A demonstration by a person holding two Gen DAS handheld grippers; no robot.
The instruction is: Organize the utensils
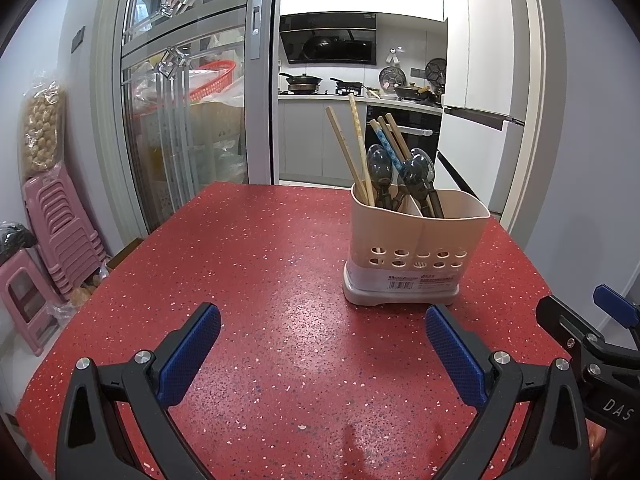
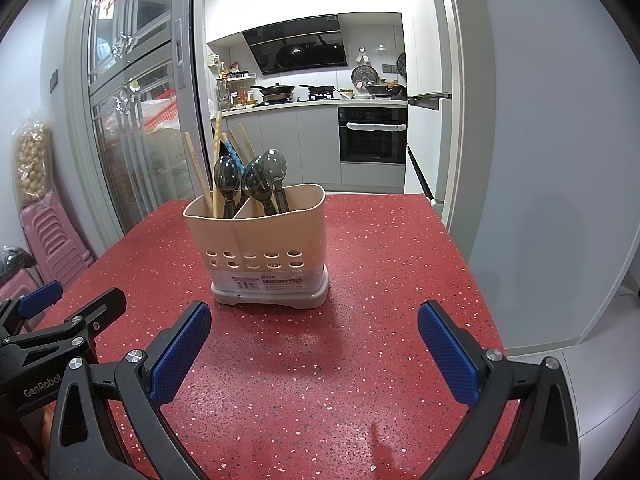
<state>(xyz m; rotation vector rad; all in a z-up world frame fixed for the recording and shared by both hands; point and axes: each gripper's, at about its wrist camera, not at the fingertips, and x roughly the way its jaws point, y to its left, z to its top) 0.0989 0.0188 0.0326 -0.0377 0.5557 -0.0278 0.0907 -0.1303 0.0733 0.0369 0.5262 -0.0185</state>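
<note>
— Two grippers, both at the bottom of their frames. The left gripper (image 1: 322, 334) stands with its blue-padded black jaws spread wide, nothing between them but bare table.

— And the other one?

— Same story: the right gripper (image 2: 314, 330) is splayed wide and holds nothing. In the left wrist view it also shows at the lower right edge, just beside its neighbour.

— What's under them?

— A red speckled tabletop (image 1: 260, 264), filling the lower half of each frame.

— Where are the utensils?

— Past the fingertips, standing upright on the table: a beige plastic utensil holder with round drain holes and a grey base (image 1: 416, 248). It sits right of centre in the left wrist view, left of centre in the right wrist view. A divider splits it into two compartments.

— What's inside?

— Wooden chopsticks (image 1: 344, 148) lean out of the left compartment, one with a blue patterned end. Translucent dark grey plastic spoons (image 1: 418, 172) stand bowl-up, at least one in each compartment; I can't count them surely.

— Beyond the table?

— Stacked pink plastic stools (image 1: 56, 220) at the left edge, a glass sliding door (image 1: 188, 80) at upper left, and through the doorway a kitchen with a black range hood (image 1: 328, 44) at top centre.
</note>
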